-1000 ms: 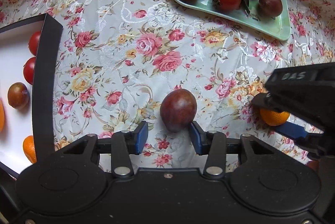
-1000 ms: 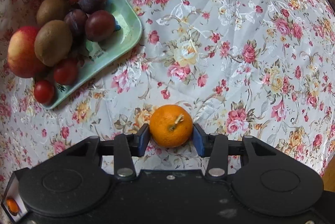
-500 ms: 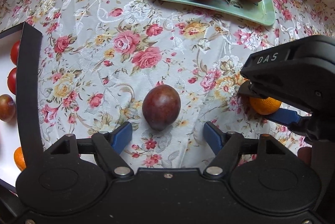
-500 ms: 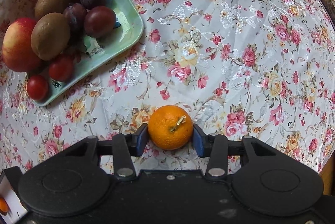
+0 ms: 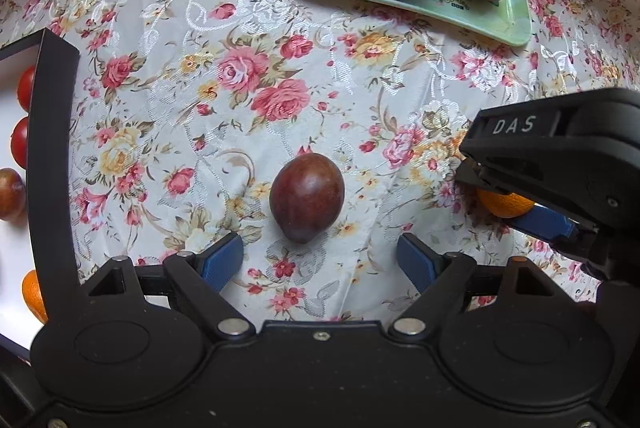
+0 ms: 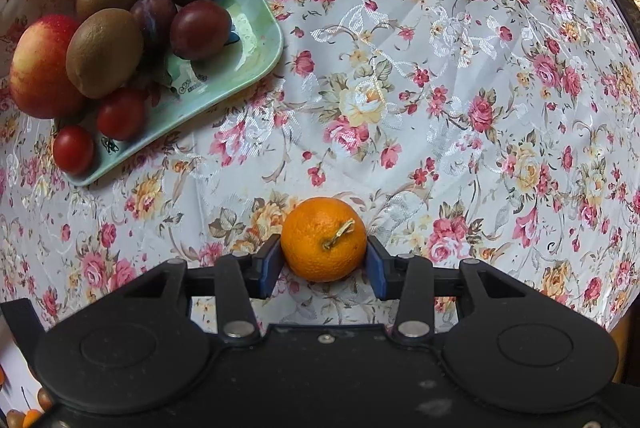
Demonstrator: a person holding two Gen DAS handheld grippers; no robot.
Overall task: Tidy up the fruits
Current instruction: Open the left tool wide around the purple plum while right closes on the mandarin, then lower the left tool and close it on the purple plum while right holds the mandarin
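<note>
Fruits are split between two holders on the floral-clothed counter (image 5: 248, 76): a pale green rounded plastic tray (image 5: 516, 24) at 1 o'clock in the left wrist view, carrying tomatoes, kiwis, plums and an apple, and a white box with a black rim (image 5: 52, 132) at 9 o'clock, already holding tomatoes, a plum and an orange piece.

Right tongs (image 6: 323, 260): pinching a round orange mandarin with a dry stem (image 6: 323, 239), both blue pads against its sides. Whether it is lifted clear of the cloth cannot be told.

Left tongs (image 5: 320, 262): spread wide, holding nothing.

Deciding relation: a dark reddish-purple egg-shaped plum (image 5: 306, 197) lies on the cloth at 12 o'clock from the left tongs, just beyond the pad tips and centred on the gap. Its long axis runs roughly 12 to 6, narrow end toward the tongs. The left tongs are the nearer pair; the right are occupied.

Judgement: a short straight advance would bracket the plum across its short axis; its smooth skin may let it roll.
</note>
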